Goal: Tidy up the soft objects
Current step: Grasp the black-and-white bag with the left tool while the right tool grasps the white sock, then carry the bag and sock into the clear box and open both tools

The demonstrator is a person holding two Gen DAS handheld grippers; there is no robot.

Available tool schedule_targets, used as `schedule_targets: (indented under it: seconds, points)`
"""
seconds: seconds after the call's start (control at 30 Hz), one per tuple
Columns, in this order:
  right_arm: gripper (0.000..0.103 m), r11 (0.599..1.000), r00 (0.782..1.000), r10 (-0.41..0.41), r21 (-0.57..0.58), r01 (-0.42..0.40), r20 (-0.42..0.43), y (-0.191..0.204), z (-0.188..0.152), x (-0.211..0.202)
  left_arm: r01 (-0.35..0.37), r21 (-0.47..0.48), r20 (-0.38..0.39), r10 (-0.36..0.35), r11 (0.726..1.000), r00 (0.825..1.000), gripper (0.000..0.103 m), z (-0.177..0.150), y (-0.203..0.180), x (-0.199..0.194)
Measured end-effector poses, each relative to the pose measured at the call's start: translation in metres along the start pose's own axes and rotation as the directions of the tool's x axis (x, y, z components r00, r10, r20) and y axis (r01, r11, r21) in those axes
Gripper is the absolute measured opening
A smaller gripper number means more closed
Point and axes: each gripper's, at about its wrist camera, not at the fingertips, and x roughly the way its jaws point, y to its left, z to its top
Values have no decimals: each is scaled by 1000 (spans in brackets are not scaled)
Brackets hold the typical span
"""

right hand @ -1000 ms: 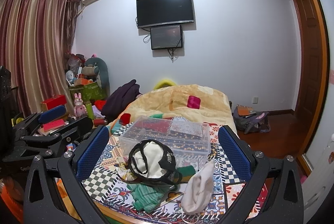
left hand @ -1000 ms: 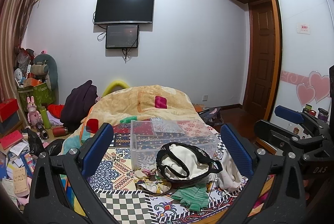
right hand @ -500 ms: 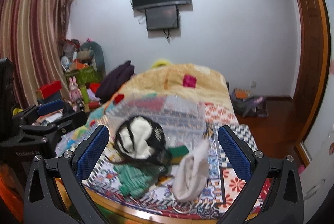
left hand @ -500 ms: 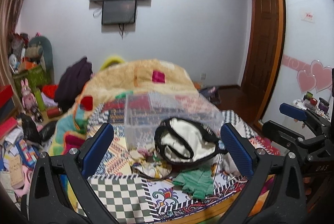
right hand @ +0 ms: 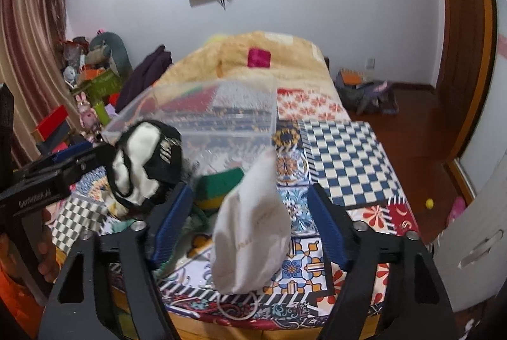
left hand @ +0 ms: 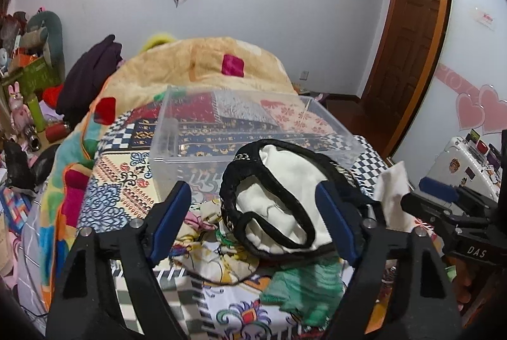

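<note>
A white bag with black trim (left hand: 279, 206) lies at the foot of the bed, in front of a clear plastic bin (left hand: 240, 130). My left gripper (left hand: 253, 222) is open and straddles the bag. A green cloth (left hand: 301, 286) and a floral cloth (left hand: 209, 232) lie under and beside the bag. A white drawstring pouch (right hand: 253, 232) stands between the open jaws of my right gripper (right hand: 247, 225). The bag (right hand: 142, 162), the bin (right hand: 221, 114) and a green item (right hand: 221, 184) also show in the right wrist view.
A patterned patchwork cover (right hand: 345, 159) lies over the bed, with a tan blanket (left hand: 202, 67) behind the bin. Clutter and toys (left hand: 28, 86) fill the floor at the left. A wooden door (left hand: 408, 32) and a wardrobe (left hand: 475, 22) stand at the right.
Both grippers have moved forward and down toward the bed. The left one now straddles the black-trimmed bag, the right one the white pouch. Both jaws have narrowed somewhat.
</note>
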Motion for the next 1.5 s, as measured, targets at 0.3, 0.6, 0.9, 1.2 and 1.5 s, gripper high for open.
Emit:
schedule_targets:
  seconds: [0.3,0.6,0.9,1.2,1.5]
  points:
    - [20,999,993,36,11,-35,-113,-2,-12,21,15,10,-64,-15,1000,998,46,-6,13,30]
    - [10,999,997,48,8,-48,-54,1,-3,11,53,-20,-9,-53,998,999,21,-1,23,14]
    - [10,999,998,53,-14,-52,41,9,21,-10,79,12,57,-80,997,995,15,11,16,-19]
    - [10,998,990,58,-37,-54,130,19,49,-16,43,41,125,-48,998,991,13,36,18,-39]
    - [10,996,978,67,-68,-54,196,35,79,-4,49,20,166,-52,999,985,13,67,34,-43]
